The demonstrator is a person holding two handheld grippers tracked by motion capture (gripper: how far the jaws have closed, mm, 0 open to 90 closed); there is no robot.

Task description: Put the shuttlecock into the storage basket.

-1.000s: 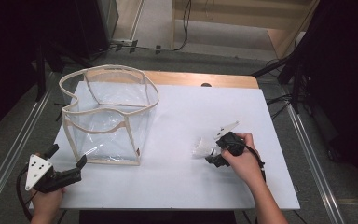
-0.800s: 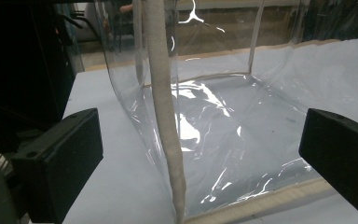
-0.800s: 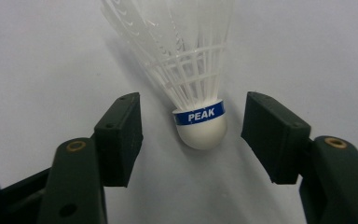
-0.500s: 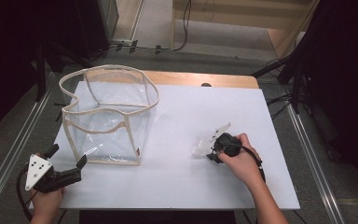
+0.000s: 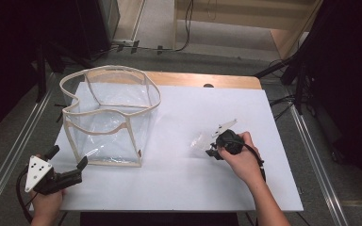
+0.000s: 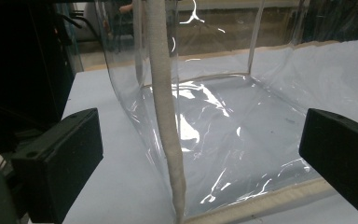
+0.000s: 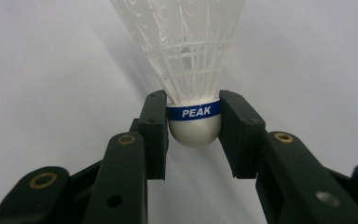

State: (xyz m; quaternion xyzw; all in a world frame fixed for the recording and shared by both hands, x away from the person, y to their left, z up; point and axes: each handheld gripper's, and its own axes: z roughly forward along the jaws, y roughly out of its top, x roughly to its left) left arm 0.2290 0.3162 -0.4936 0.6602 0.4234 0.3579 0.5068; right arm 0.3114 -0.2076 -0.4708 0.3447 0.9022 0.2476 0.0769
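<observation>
Right gripper [image 7: 193, 123] pinching shuttlecock [image 7: 193, 70] cork, seemingly mid-table [image 5: 179, 188]; left gripper [image 6: 191, 154] spread wide facing clear bag [image 6: 223, 130] corner.

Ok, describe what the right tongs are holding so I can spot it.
On the white table, look right of the clear bag. There the right tongs pinch a white shuttlecock by its rounded head; its blue band reading PEAK marks it.

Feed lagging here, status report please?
Right gripper jaws just closed on shuttlecock. Left gripper open, beside clear bag. Table path unobstructed.
</observation>
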